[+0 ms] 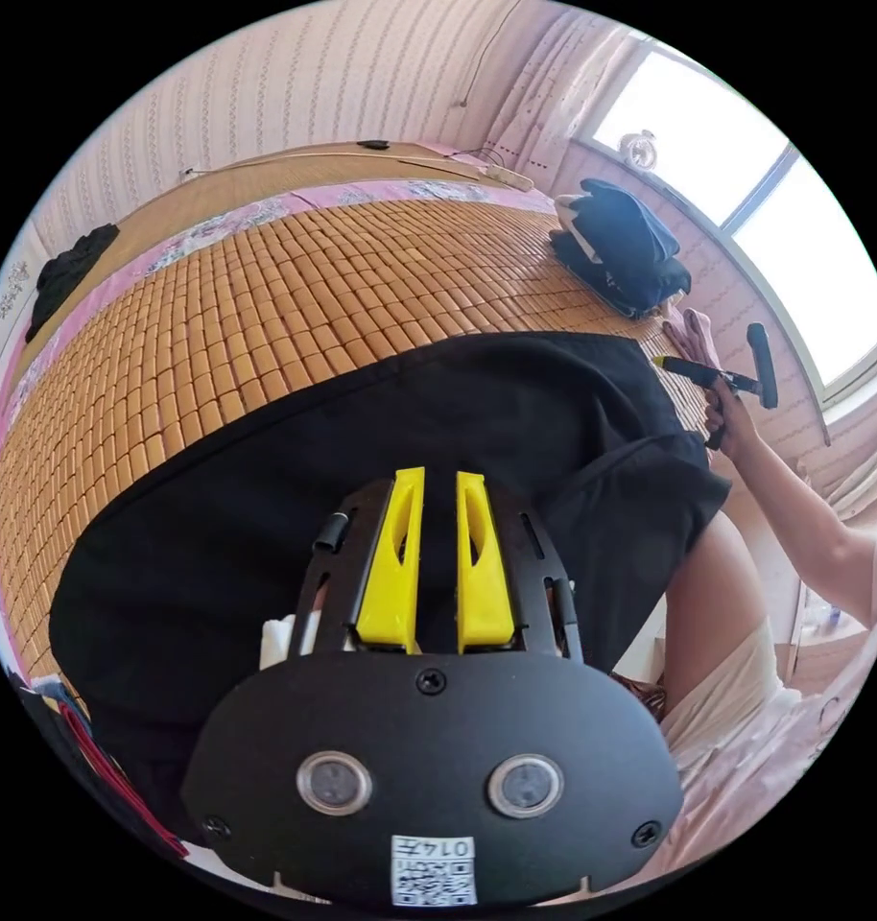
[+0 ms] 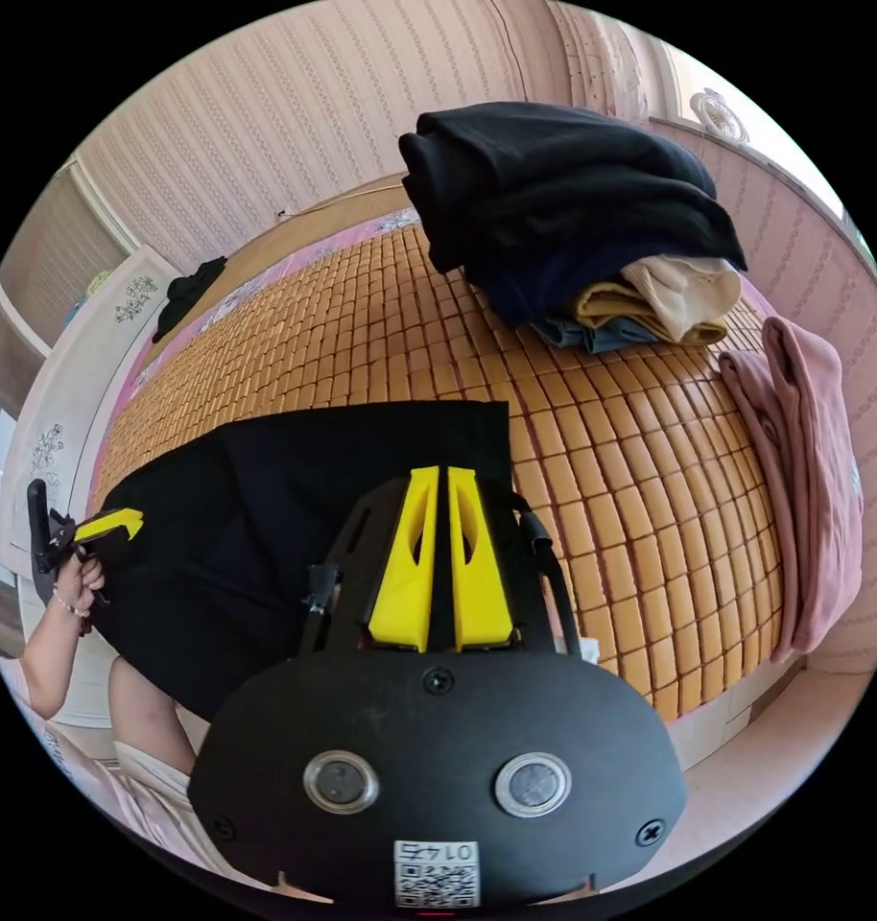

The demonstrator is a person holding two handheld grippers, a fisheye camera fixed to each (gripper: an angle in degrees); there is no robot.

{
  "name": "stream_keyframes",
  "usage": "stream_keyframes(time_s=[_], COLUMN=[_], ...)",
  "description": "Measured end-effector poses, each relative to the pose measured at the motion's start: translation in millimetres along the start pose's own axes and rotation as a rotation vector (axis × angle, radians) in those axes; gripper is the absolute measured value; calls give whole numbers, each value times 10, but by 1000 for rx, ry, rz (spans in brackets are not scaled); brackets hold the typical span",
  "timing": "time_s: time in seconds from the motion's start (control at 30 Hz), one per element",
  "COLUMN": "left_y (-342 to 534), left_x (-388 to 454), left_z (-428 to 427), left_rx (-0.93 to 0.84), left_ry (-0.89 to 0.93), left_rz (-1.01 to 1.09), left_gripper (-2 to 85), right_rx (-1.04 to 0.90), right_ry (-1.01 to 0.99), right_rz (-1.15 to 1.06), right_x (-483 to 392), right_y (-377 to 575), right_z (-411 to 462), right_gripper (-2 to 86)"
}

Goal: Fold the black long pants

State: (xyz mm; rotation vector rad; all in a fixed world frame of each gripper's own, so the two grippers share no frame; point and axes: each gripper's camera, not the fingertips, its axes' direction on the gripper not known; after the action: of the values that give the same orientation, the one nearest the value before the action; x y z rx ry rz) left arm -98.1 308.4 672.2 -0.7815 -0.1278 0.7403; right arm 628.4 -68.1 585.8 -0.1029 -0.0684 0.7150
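The black long pants (image 1: 362, 451) lie flat on the bamboo mat (image 1: 266, 288) as a broad dark slab, with one end hanging over the near bed edge. In the right gripper view the pants (image 2: 295, 480) show a straight, squared far edge. My left gripper (image 1: 440, 475) hovers over the pants with its yellow jaws a narrow gap apart and no cloth seen between them. A hand holds that left gripper (image 2: 136, 521) at the pants' left end. My right gripper (image 2: 443, 470) has its jaws together above the pants' right corner. It also appears as the right gripper (image 1: 661, 361), held over the mat beyond the pants.
A stack of folded clothes (image 2: 554, 192), black on top, sits at the far right of the mat (image 2: 602, 480). A pink garment (image 2: 803, 460) lies along the right bed edge, a small black item (image 1: 69, 269) at the far left. The person's leg (image 1: 717, 595) stands by the bed.
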Motion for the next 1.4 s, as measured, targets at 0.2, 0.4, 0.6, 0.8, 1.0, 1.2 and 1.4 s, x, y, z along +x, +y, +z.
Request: stream_keyframes(time_s=[0.2, 0.4, 0.6, 0.8, 1.0, 1.2, 1.4], left_y=[-130, -34, -32, -121, -241, -161, 216], left_x=[-478, -790, -844, -837, -891, -676, 368], left_z=[-47, 174, 219, 229, 247, -56, -536], left_rx=[5, -31, 14, 19, 7, 80, 127], left_ry=[-129, -222, -187, -186, -175, -150, -101], left_rz=[-142, -237, -246, -270, -274, -200, 181], left_gripper=[64, 41, 21, 11, 8, 12, 27], right_rx=[-49, -47, -102, -120, -152, -4, 48], right_ry=[197, 285, 297, 310, 328, 300, 24], right_rz=[-59, -144, -139, -141, -146, -243, -187], right_x=[-129, -126, -39, 9, 57, 79, 725], right_y=[-353, -582, -940, -1152, -1294, -895, 317], right_z=[303, 329, 370, 391, 387, -181, -1168], right_gripper=[-6, -10, -10, -10, -9, -5, 62])
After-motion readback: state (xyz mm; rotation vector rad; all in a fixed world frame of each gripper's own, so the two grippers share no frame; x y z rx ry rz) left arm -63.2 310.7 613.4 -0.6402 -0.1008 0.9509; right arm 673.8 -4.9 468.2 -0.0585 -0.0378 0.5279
